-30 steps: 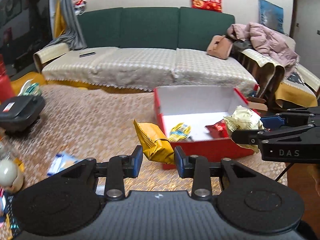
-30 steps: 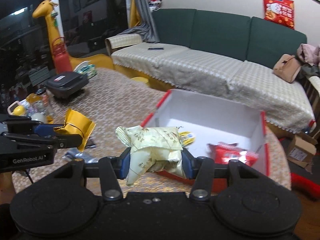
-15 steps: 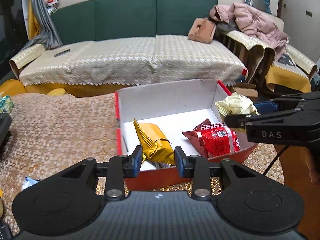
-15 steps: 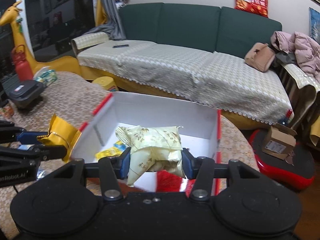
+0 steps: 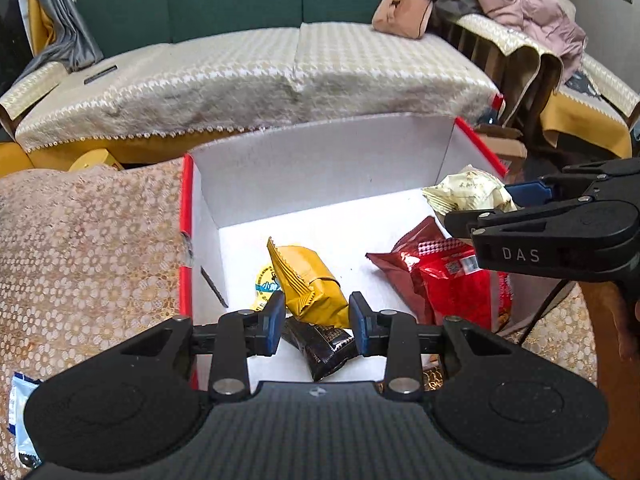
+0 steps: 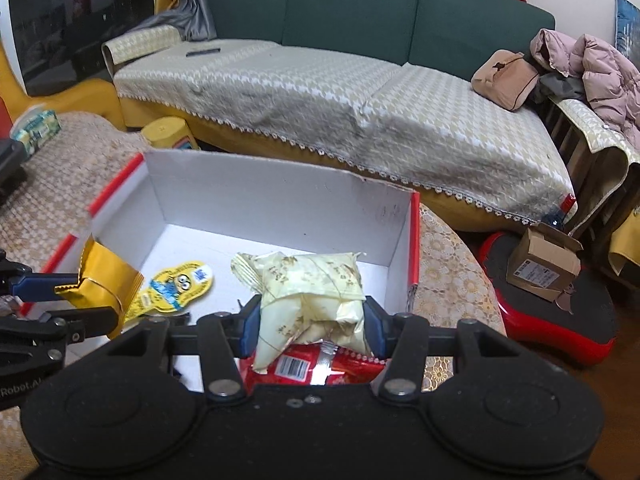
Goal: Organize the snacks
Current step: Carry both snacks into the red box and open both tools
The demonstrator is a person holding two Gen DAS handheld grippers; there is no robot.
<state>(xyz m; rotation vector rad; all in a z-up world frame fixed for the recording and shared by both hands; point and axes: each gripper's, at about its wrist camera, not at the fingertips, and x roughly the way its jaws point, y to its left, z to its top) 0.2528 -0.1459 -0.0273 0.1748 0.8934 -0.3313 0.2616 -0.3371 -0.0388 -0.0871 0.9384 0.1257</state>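
Note:
My left gripper (image 5: 317, 322) is shut on a gold-yellow snack packet (image 5: 308, 280), held over the open red box with white inside (image 5: 320, 168). From the right wrist view, that gripper (image 6: 92, 304) and the gold packet (image 6: 104, 276) hang over the box's left side. My right gripper (image 6: 313, 328) is shut on a pale cream snack bag (image 6: 312, 292) above the box's right part; the left wrist view shows this gripper (image 5: 516, 204) with the cream bag (image 5: 468, 194). In the box lie a red bag (image 5: 440, 276), a dark packet (image 5: 324, 344) and a yellow cartoon pouch (image 6: 176, 286).
The box (image 6: 280, 200) stands on a table with a gold lace cloth (image 5: 80, 248). A blue-white packet (image 5: 18, 412) lies at the table's near left. Behind is a green sofa (image 6: 340, 20) with a beige cover; a cardboard carton (image 6: 540, 264) sits on a red stand at right.
Both grippers have moved forward and down from beside the box to over its inside, each still carrying its packet. The box now fills the middle of both views.

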